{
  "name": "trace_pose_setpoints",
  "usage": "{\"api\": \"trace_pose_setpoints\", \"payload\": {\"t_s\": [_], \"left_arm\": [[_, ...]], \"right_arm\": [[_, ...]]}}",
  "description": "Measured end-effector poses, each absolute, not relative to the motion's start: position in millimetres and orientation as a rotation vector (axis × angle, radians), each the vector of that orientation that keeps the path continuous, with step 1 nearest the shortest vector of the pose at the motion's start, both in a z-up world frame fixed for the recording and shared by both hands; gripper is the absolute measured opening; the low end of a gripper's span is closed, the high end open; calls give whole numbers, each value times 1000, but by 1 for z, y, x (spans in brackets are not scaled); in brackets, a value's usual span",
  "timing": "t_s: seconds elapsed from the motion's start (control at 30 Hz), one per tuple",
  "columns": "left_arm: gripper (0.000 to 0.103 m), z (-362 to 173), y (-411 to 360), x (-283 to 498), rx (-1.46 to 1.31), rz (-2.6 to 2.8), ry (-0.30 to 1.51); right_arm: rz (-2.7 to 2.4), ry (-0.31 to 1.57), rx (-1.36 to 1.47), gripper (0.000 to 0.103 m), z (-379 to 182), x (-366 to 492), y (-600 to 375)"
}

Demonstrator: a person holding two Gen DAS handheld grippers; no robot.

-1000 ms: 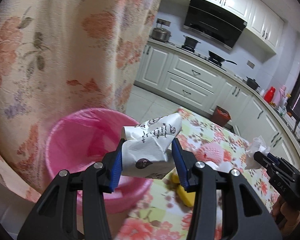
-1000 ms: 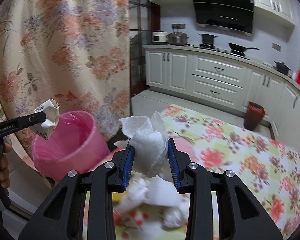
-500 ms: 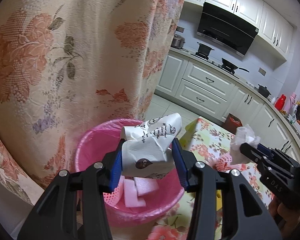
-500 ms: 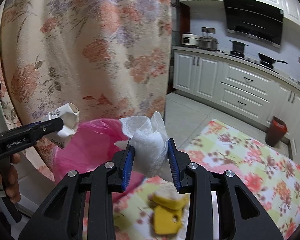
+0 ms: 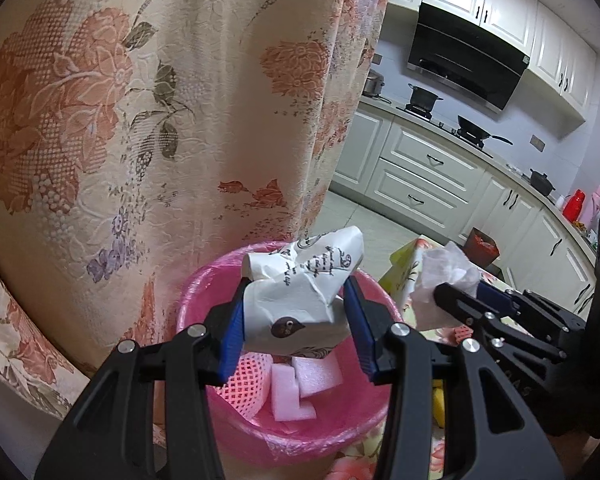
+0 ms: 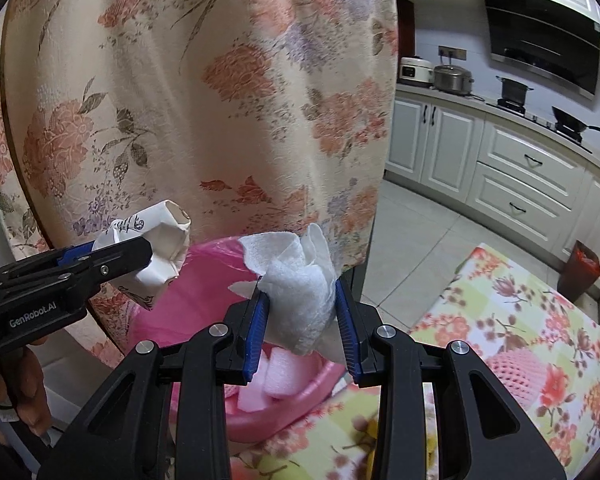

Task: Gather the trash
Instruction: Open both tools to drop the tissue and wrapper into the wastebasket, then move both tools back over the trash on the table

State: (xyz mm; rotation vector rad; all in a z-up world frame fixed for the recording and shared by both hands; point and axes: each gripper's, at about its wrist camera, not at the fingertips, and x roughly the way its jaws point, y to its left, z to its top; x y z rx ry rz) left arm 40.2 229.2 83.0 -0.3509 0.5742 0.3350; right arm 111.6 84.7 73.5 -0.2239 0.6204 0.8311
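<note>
My left gripper (image 5: 298,334) is shut on a crumpled white paper cup (image 5: 300,292) with dark print, held above the open pink bin (image 5: 228,412). The bin holds pale pink foam blocks (image 5: 300,384) and a pink foam net (image 5: 244,384). My right gripper (image 6: 302,334) is shut on a crumpled white tissue (image 6: 296,280), held over the bin's near rim (image 6: 320,376). The left gripper with the cup (image 6: 156,248) shows at left in the right wrist view. The right gripper with the tissue (image 5: 444,280) shows at right in the left wrist view.
A floral curtain (image 5: 148,100) hangs right behind the bin. The table with a floral cloth (image 6: 520,340) lies to the right, with a pink foam net (image 6: 512,372) on it. A yellow object (image 5: 438,404) sits by the bin. Kitchen cabinets (image 6: 520,172) stand beyond.
Both grippers have moved left from over the table to above the pink bin, each still holding its trash. The bin's contents have come into view.
</note>
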Motion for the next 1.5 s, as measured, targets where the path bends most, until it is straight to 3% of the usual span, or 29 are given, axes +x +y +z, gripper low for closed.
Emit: {"api": "trace_pose_setpoints", "payload": {"t_s": [0.87,0.9,1.0,1.5], "left_arm": [[46,78,241,41,-373,355,575],[48,78,241,40,-378,353,574],[68,79,242,39,-383,357,571],[68,80,235,36,-385,348,567]], "right_arm": [[880,658,-267,34,55,114,115],[880,658,-269,35,54,114,116],[877,661,-272,58,53,114,117],[803,639,-262,63,55,113,86]]}}
